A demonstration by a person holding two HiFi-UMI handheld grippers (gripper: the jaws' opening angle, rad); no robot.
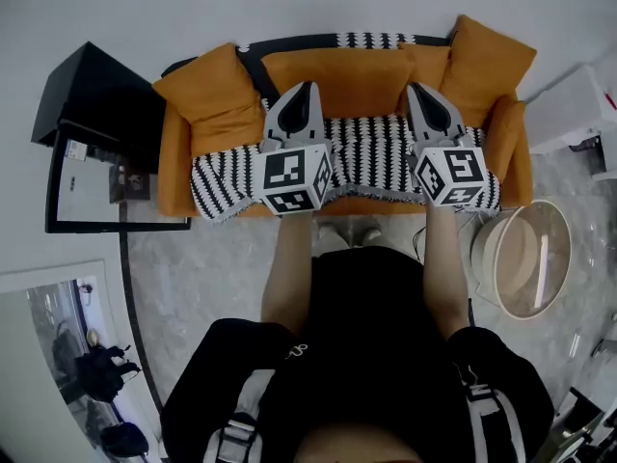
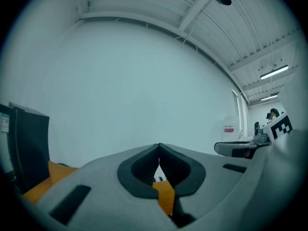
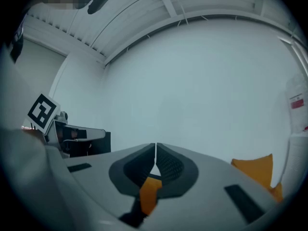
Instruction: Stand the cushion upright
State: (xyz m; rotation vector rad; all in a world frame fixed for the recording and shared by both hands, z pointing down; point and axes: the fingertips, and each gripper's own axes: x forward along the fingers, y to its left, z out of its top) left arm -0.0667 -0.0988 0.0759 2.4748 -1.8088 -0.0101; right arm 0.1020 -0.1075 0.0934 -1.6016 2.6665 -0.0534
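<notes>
An orange sofa (image 1: 174, 162) stands against the wall with a black-and-white patterned throw (image 1: 371, 152) over its seat. One orange cushion (image 1: 207, 90) leans in the left back corner. A second orange cushion (image 1: 490, 58) stands in the right back corner, and a smaller one (image 1: 505, 135) rests against the right arm. My left gripper (image 1: 310, 85) and right gripper (image 1: 415, 87) are held level above the seat, pointing at the backrest. Both are shut with nothing between the jaws. In the gripper views the left gripper (image 2: 159, 150) and right gripper (image 3: 155, 148) face the bare wall, with orange showing below the tips.
A black cabinet (image 1: 92, 95) and a black-framed glass table (image 1: 116, 186) stand left of the sofa. A round white tub (image 1: 525, 258) sits on the floor at the right, with a white unit (image 1: 578, 104) behind it. The person's feet (image 1: 347, 231) are just before the sofa's front edge.
</notes>
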